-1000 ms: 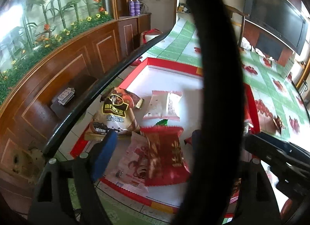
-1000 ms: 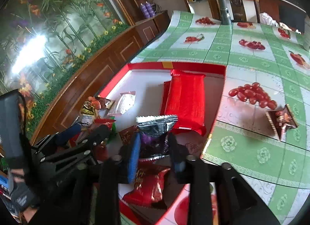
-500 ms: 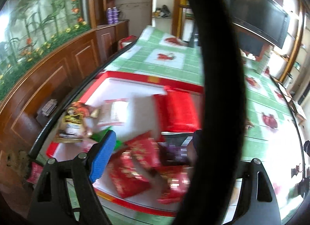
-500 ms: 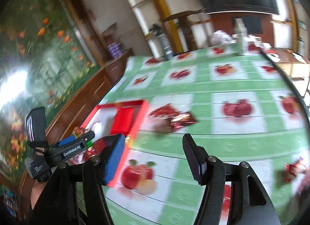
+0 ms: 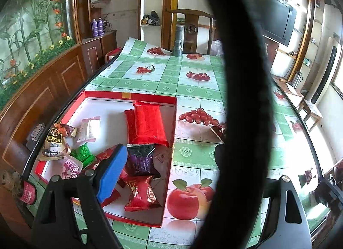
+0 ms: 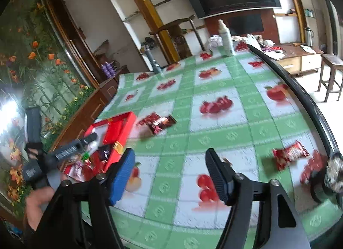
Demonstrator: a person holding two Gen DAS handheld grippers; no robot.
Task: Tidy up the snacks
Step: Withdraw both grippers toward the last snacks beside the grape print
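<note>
Swung away from the red tray (image 6: 120,130), the right tool (image 6: 171,174) now hangs wide open and empty over the surface (image 6: 214,129); its purple-black packet (image 5: 140,159) lies in the tray. Left tool (image 5: 169,163) gapes empty.

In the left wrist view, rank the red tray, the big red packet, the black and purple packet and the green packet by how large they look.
1. red tray
2. big red packet
3. black and purple packet
4. green packet, partly covered, so its rank is less sure.
</note>
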